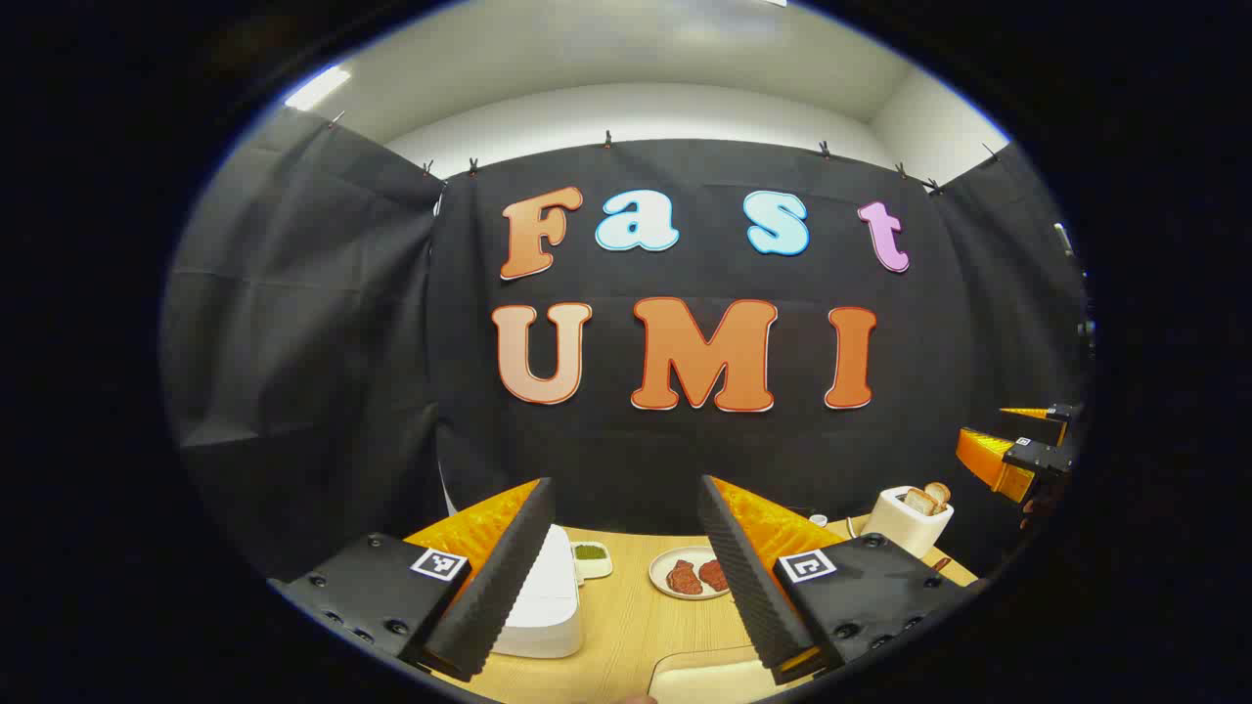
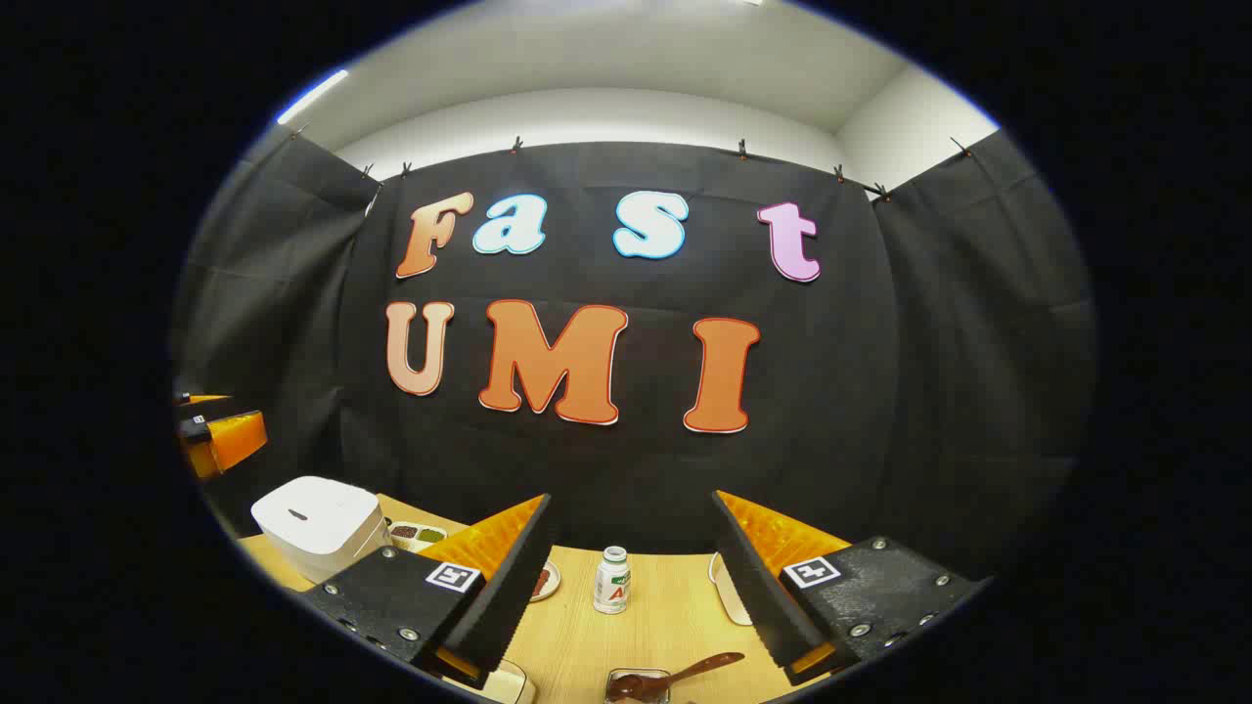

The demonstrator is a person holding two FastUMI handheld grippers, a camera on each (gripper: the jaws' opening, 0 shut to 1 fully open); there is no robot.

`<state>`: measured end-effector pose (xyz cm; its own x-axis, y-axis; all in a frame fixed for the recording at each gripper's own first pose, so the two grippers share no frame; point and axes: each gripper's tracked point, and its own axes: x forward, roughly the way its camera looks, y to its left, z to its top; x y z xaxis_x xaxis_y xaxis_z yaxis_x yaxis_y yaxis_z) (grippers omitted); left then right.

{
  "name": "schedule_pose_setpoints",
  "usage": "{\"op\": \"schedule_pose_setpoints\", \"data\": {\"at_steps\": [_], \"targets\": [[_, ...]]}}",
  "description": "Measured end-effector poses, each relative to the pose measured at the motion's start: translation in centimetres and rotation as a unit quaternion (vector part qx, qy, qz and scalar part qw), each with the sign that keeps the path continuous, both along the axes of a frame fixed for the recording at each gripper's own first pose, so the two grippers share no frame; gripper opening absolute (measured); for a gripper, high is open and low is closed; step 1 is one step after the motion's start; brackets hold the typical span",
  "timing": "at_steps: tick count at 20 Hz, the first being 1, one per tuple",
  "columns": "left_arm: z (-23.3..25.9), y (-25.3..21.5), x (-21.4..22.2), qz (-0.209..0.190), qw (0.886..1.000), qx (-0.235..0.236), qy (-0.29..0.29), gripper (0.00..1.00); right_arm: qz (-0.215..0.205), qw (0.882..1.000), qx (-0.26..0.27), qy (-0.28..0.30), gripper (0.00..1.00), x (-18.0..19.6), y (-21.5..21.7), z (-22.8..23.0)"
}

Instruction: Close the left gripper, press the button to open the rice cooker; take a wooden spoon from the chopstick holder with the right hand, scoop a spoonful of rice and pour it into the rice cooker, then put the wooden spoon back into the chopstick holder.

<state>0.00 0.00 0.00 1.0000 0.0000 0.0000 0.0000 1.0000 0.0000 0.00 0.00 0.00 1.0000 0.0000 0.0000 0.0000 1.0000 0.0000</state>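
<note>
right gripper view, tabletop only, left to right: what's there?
left gripper at the far left edge → rice cooker, lid shut → divided dish → small plate → bottle → wooden spoon → white dish edge.

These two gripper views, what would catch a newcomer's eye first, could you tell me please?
Probably the white rice cooker, lid shut, at the table's left end in the right gripper view, with the left gripper open above it in its own view. Next, the wooden spoon resting in a small container near the table's front edge, between the open fingers of the right gripper. Then the white toaster holding bread, far right in the left gripper view.
</note>
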Motion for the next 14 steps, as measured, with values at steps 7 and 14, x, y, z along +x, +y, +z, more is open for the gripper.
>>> {"op": "schedule_pose_setpoints", "data": {"at_steps": [7, 14], "targets": [[-0.1, -1.3, 1.1, -0.006, 1.0, -0.004, 0.003, 1.0, -0.004, 1.0, 0.023, 0.013, 0.97, 0.4, -0.9, -1.3], [-0.2, -1.4, 1.8, -0.01, 1.0, 0.002, 0.005, 1.0, 0.007, 0.999, 0.025, 0.025, 0.97, 0.6, -0.2, -2.1]]}}
